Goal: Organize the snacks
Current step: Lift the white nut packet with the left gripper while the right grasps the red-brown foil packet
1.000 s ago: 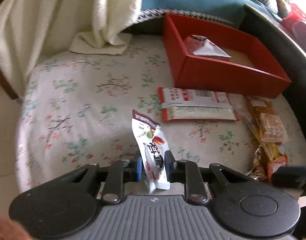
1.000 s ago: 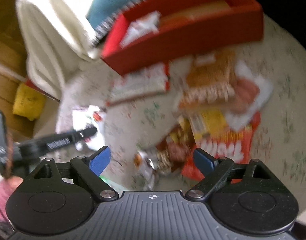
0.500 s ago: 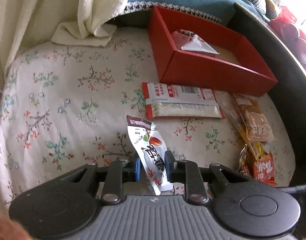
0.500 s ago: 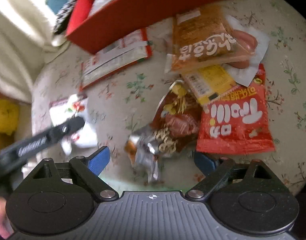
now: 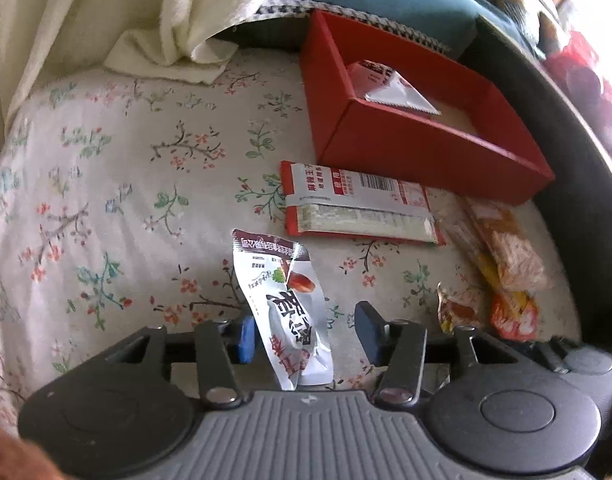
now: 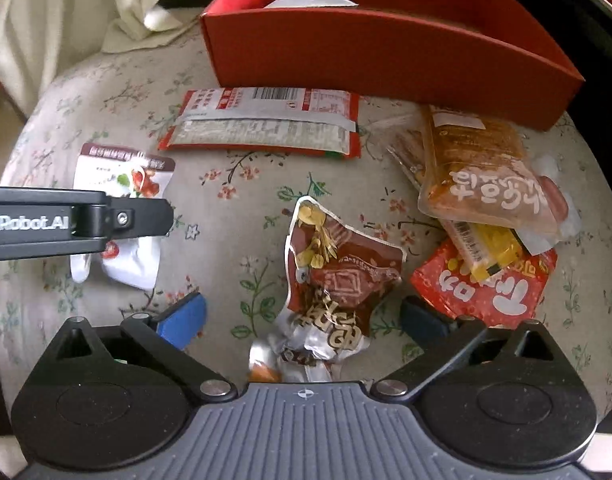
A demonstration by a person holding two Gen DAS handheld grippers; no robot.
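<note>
My left gripper (image 5: 306, 332) is open, its fingers apart on either side of a white date-snack packet (image 5: 288, 304) lying on the floral cloth; the packet also shows in the right wrist view (image 6: 122, 184) under the left gripper's arm (image 6: 78, 222). My right gripper (image 6: 302, 316) is open around a brown-and-gold packet (image 6: 334, 276), not touching it. A red box (image 5: 426, 144) at the back holds one white-and-red packet (image 5: 390, 88); the box also shows in the right wrist view (image 6: 386, 52).
A long red-and-white packet (image 6: 266, 120) lies before the box. To the right a pile: an orange bag (image 6: 482, 176), a yellow packet (image 6: 490, 248), a red bag (image 6: 494, 284). A cream blanket (image 5: 106, 12) hangs at the back left. A dark rim (image 5: 578, 160) bounds the right.
My left gripper has opened and let go of the white date packet, which now lies on the cloth. My right gripper has moved down over the brown-and-gold packet.
</note>
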